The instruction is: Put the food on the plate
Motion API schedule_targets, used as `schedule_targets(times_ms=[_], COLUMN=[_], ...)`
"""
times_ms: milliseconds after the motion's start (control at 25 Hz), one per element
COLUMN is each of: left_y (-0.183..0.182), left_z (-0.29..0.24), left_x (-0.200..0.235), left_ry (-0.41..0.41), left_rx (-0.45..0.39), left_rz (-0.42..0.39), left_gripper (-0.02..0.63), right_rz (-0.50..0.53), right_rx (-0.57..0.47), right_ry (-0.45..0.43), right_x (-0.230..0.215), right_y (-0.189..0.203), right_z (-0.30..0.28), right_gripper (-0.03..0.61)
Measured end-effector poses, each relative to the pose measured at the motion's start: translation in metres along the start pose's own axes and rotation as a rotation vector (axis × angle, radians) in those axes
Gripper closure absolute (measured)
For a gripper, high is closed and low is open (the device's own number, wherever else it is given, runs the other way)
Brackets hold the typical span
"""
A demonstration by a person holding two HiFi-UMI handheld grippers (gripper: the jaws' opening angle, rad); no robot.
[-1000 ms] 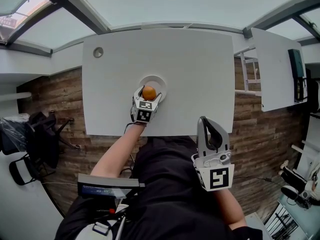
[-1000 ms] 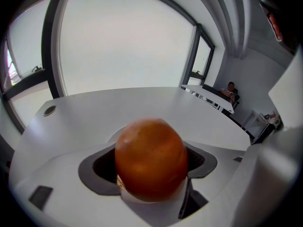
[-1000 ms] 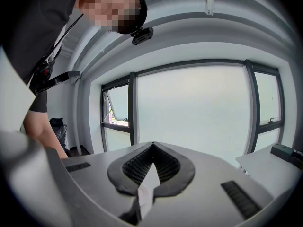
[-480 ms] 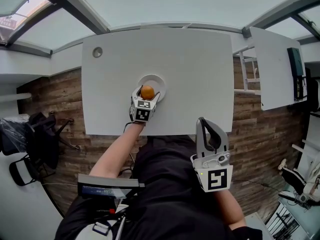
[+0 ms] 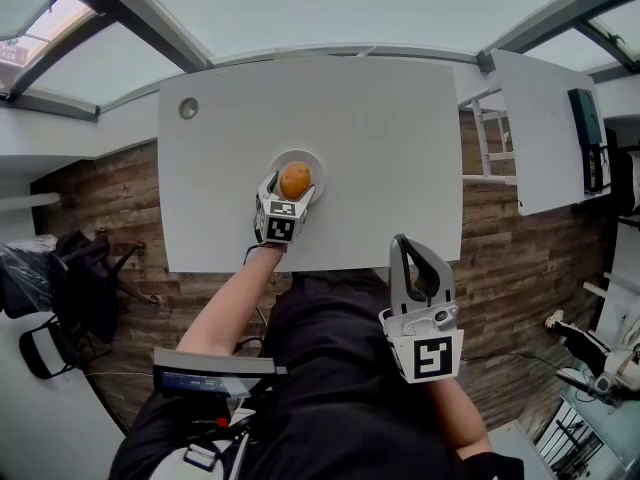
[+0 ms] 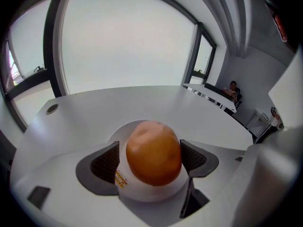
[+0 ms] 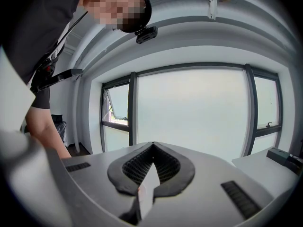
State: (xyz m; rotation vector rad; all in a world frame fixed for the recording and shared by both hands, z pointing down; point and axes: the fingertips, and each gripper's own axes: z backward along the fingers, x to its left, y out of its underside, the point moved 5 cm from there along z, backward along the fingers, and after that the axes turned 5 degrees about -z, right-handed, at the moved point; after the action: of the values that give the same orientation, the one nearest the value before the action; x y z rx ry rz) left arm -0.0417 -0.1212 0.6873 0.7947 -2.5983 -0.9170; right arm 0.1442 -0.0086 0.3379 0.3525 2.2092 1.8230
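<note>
A round orange-brown piece of food rests on a small white plate near the front edge of the white table. My left gripper straddles the food, and its jaws are opening. A sliver of plate shows between the left pad and the food; the right pad sits right beside it. My right gripper hangs off the table by the person's torso, pointing up at the windows, with its tips together and nothing between them.
A round grommet hole sits at the table's far left corner. A second white table stands to the right, with a metal frame between the two. Dark chairs stand on the wooden floor at the left.
The left gripper has stayed at the plate with the food between its jaws. A gap has appeared beside the food. The right gripper has barely moved.
</note>
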Motion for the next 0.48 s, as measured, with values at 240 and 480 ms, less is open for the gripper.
schedule_targets(times_ms=[240,480], left_y=[0.0,-0.005], left_z=[0.001,0.01], left_x=[0.0,0.001], left_ry=[-0.002,-0.019], left_rx=[0.01,0.001], left_rz=[0.008,0.004], left_gripper=[0.232,0.232], right_rz=[-0.035,-0.01], right_rx=[0.018,0.008], right_ry=[0.016,0.002], right_x=[-0.002,0.003], right_y=[0.004,0.0], right_z=[0.003,0.002], right_gripper=[0.581,0.581])
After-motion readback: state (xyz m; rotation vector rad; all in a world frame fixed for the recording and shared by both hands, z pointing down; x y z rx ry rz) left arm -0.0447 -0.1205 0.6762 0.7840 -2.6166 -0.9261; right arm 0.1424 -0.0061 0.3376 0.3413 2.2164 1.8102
